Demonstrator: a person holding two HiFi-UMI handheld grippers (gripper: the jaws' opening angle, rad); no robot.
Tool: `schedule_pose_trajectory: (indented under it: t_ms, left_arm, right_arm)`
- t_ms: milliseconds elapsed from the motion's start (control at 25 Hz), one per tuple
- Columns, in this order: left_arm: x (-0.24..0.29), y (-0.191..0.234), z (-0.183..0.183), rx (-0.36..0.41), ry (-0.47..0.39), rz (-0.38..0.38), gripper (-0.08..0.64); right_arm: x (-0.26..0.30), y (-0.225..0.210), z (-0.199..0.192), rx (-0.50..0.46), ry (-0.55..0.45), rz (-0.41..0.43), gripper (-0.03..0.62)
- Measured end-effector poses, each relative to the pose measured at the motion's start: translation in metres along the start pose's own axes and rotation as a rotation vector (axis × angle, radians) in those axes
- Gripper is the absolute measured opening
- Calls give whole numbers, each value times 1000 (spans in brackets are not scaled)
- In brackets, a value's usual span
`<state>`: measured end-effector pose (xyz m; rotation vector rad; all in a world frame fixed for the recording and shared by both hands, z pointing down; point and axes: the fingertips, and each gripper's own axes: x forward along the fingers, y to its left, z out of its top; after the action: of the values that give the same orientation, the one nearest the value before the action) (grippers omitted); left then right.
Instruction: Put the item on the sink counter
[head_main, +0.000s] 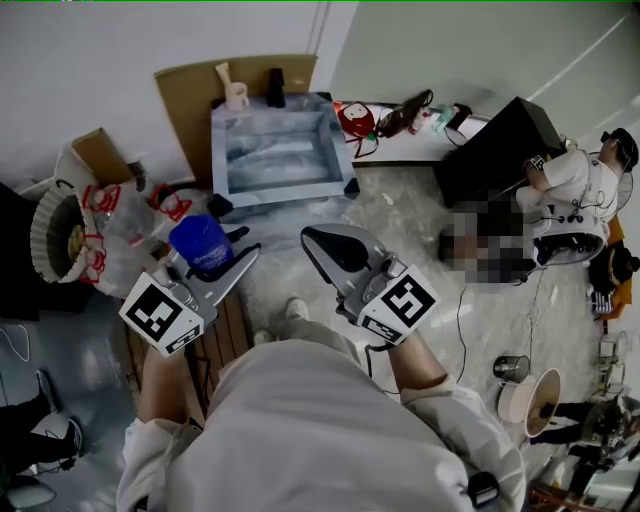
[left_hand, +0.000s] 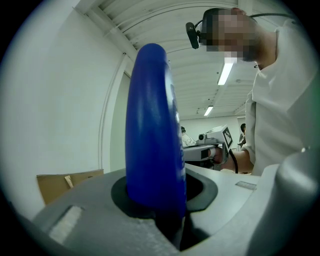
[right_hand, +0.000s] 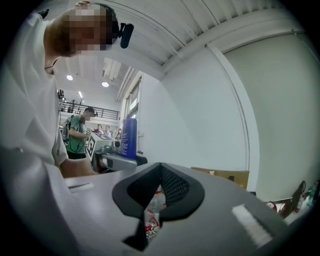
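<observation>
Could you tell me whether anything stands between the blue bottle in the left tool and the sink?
Nothing visible does. The left tool grips the bottle, and the sink lies just ahead of it. The bags sit off to the left; the cup stands behind the basin.

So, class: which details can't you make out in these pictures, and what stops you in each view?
- Blue container label: left gripper view, edge-on and blurred.
- Its base: head view, hidden beneath its own top and the left hand-held gripper.
- Small items behind the sink: head view, too small to name.
</observation>
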<state>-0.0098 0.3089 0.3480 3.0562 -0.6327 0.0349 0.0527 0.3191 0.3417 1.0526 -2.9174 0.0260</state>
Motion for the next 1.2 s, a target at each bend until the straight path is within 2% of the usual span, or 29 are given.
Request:
schedule_pose_trajectory:
  t_ms: [800, 1200]
  left_arm:
    - [90, 66, 1, 0, 18, 99, 109]
    - [115, 80, 10, -9, 28, 138, 109]
  right_arm:
    - [25, -117, -3, 14, -15, 109, 5]
    - [30, -146, 6, 19, -24, 166, 5]
